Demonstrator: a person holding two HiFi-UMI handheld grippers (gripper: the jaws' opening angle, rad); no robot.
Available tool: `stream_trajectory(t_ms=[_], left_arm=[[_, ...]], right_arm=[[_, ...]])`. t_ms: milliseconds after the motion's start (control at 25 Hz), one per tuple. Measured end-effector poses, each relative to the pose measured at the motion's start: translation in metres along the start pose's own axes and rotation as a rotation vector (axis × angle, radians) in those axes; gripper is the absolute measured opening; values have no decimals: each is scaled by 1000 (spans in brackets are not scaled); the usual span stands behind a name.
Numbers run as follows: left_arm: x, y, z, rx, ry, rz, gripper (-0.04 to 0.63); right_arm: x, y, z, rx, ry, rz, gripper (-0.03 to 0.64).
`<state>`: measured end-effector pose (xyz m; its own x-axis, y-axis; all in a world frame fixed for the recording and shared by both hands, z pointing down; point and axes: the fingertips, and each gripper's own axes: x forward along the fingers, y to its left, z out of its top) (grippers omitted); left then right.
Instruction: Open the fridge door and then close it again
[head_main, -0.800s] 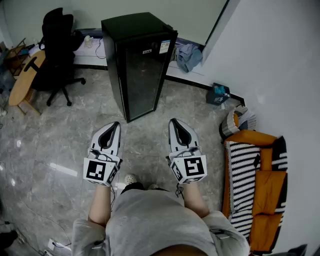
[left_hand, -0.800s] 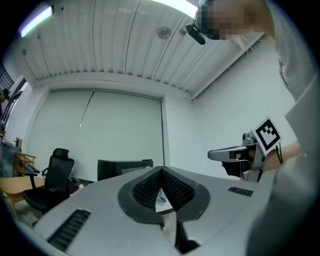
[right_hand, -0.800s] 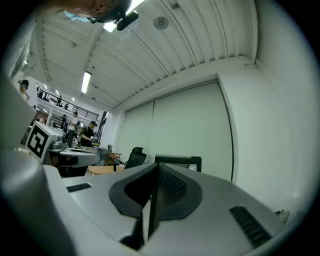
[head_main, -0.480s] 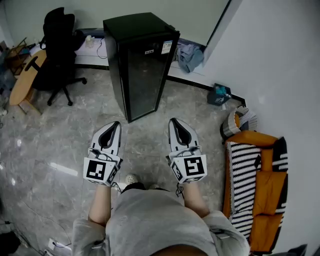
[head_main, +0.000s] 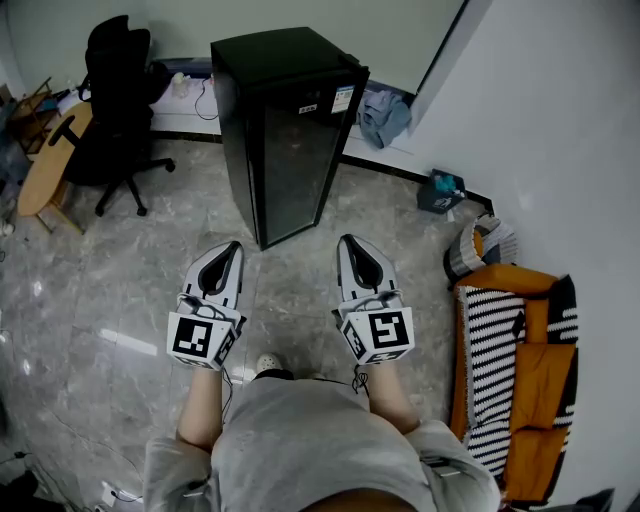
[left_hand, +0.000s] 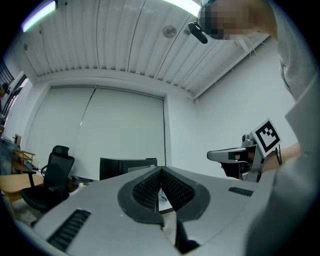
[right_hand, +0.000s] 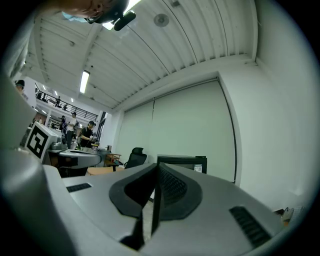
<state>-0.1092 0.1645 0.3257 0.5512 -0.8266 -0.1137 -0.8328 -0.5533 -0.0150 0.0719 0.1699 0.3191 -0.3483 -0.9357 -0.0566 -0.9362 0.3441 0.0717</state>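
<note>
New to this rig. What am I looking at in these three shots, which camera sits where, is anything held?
No robot here: a person holds a two-jaw gripper in each hand. The head view looks down from the person's head: the left gripper and right gripper are side by side above the grey floor, pointing at a black fridge whose door is closed. An office chair stands to its left, an orange striped sofa by the right wall. The other two pictures come from cameras riding on each gripper, looking along its jaws. Both pairs of jaws are together with nothing between them; neither touches the fridge.
</note>
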Motion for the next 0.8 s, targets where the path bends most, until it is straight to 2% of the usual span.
stream_trajectory(t_ms=[360,800], left_arm=[[6,35,-11,-16,7,-18,15],[57,57,-35,-22,47,-31,15]], right_arm=[[25,10,-9,-5,-4,-43,25],[73,-16,-28,9,25,-48,25]])
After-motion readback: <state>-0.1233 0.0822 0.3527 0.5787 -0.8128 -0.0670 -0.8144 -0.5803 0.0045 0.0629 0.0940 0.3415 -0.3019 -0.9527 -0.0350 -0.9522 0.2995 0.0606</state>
